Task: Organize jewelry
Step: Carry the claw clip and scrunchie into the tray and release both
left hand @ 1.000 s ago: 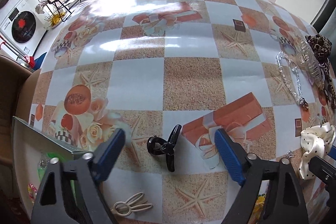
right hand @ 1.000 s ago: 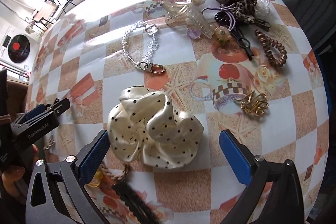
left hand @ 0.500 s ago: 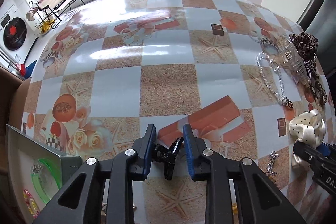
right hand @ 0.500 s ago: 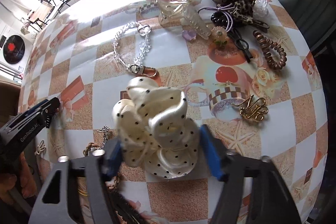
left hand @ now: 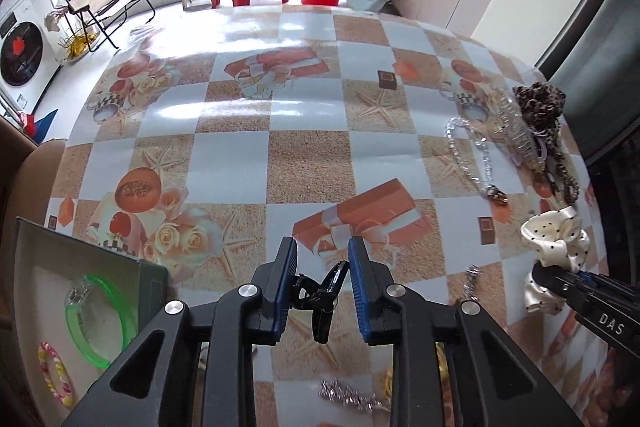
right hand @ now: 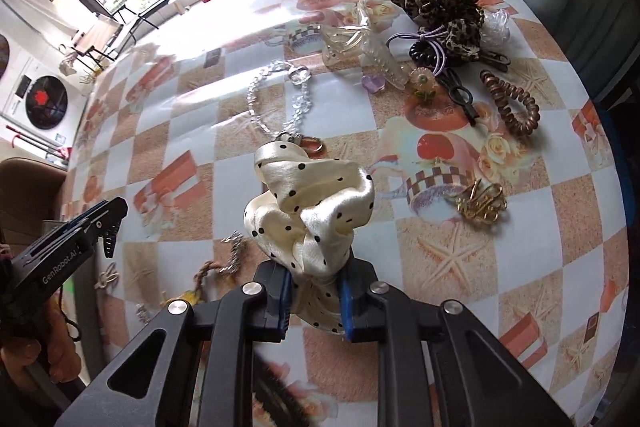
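My left gripper point(left hand: 322, 281) is shut on a small black claw clip point(left hand: 320, 297) and holds it just above the patterned table point(left hand: 308, 163). My right gripper point(right hand: 314, 301) is shut on a cream polka-dot scrunchie point(right hand: 312, 207), lifted off the table; it also shows in the left wrist view point(left hand: 556, 251). An open box point(left hand: 36, 291) at the near left holds a green bangle point(left hand: 100, 319) and a pink-yellow ring point(left hand: 56, 379).
Far right lie a clear bead chain point(right hand: 276, 99), a clear claw clip point(right hand: 360, 47), a leopard scrunchie point(right hand: 444, 3), a brown coil tie point(right hand: 512, 103) and a gold clip point(right hand: 480, 203). Small chains and ties lie near the front edge point(right hand: 232, 255).
Both grippers went from wide open to shut, the left on the black claw clip, the right on the cream scrunchie. Both items have been raised off the table.
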